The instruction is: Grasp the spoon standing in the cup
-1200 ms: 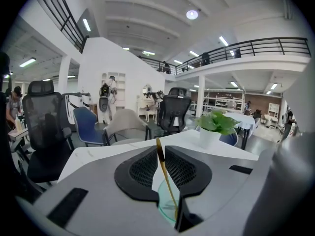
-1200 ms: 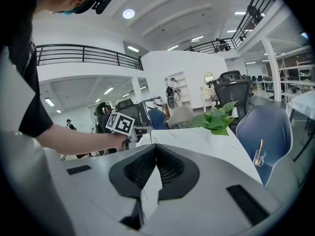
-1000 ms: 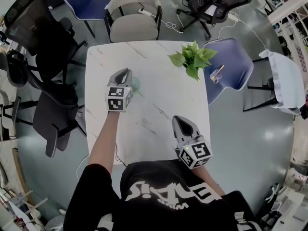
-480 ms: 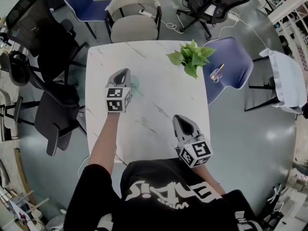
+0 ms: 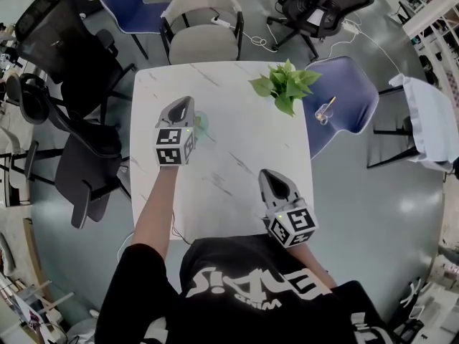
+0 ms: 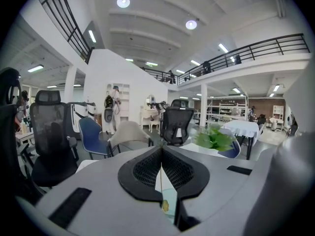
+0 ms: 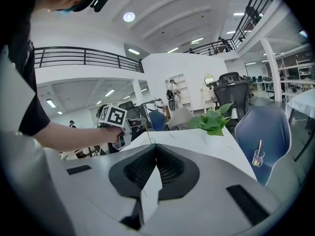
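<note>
A thin gold spoon (image 6: pixel 162 181) runs up between the pads of my left gripper (image 6: pixel 161 149), which is shut on its handle. Its small bowl (image 6: pixel 165 206) hangs over the pale green glass cup (image 6: pixel 170 200) just below the jaws. In the head view the left gripper (image 5: pixel 186 106) sits at the table's middle left with the cup (image 5: pixel 201 124) beside it. The right gripper view shows the spoon (image 7: pixel 147 133) slanting above the cup (image 7: pixel 148 141). My right gripper (image 5: pixel 272 177) hovers near the table's front right, shut and holding nothing.
The white marble table (image 5: pixel 237 127) carries a green potted plant (image 5: pixel 285 84) at its far right. A blue chair (image 5: pixel 344 92) to the right holds a small glass with a stick (image 5: pixel 323 111). Office chairs (image 5: pixel 79 56) ring the table's left and far sides.
My left gripper has crept a little farther from me across the table, still over the cup. The right gripper has stayed where it was.
</note>
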A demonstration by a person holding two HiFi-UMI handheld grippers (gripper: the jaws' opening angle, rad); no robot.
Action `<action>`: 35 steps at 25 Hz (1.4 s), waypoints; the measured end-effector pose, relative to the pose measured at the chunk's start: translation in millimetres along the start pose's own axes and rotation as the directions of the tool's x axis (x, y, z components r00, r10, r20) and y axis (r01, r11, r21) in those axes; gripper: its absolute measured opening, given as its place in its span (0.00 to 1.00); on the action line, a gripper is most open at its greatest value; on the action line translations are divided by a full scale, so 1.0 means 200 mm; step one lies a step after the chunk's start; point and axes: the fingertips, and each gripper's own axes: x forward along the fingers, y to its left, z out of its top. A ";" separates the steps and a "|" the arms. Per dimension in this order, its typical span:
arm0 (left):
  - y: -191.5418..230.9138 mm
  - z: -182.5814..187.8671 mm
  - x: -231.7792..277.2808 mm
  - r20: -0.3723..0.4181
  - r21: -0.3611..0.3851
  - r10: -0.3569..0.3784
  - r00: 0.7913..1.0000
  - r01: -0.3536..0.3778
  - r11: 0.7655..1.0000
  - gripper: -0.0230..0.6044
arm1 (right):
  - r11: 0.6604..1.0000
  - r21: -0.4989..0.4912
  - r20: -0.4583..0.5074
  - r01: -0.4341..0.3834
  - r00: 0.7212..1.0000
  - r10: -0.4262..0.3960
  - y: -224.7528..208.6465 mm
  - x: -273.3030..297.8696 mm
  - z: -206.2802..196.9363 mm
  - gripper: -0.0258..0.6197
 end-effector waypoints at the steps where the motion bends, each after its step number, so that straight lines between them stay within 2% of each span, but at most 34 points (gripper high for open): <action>1: 0.00 0.02 -0.01 0.005 0.001 0.001 1.000 -0.001 1.000 0.07 | 1.000 0.000 0.003 -0.002 1.000 0.002 0.00 0.00 0.00 0.06; 8: -0.02 0.10 -0.11 0.040 0.022 0.007 0.999 -0.008 1.000 0.07 | 1.000 -0.005 0.012 -0.007 1.000 0.007 -0.01 -0.03 0.01 0.06; 15: -0.04 0.20 -0.26 0.083 -0.033 0.016 0.996 -0.013 0.999 0.07 | 1.000 -0.008 0.022 -0.023 0.999 0.023 0.01 -0.07 0.00 0.06; 22: -0.09 0.28 -0.40 0.122 -0.041 0.016 0.992 -0.011 0.999 0.07 | 0.999 -0.017 0.027 -0.044 0.999 0.045 0.04 -0.11 -0.01 0.06; 29: -0.18 0.26 -0.56 0.128 -0.048 0.014 0.992 -0.008 0.999 0.07 | 0.998 -0.025 0.029 -0.059 0.998 0.059 0.06 -0.17 -0.03 0.06; 35: -0.30 0.17 -0.71 0.120 -0.087 0.004 0.993 0.007 0.996 0.07 | 0.997 -0.034 0.030 -0.072 0.997 0.073 0.07 -0.19 -0.05 0.06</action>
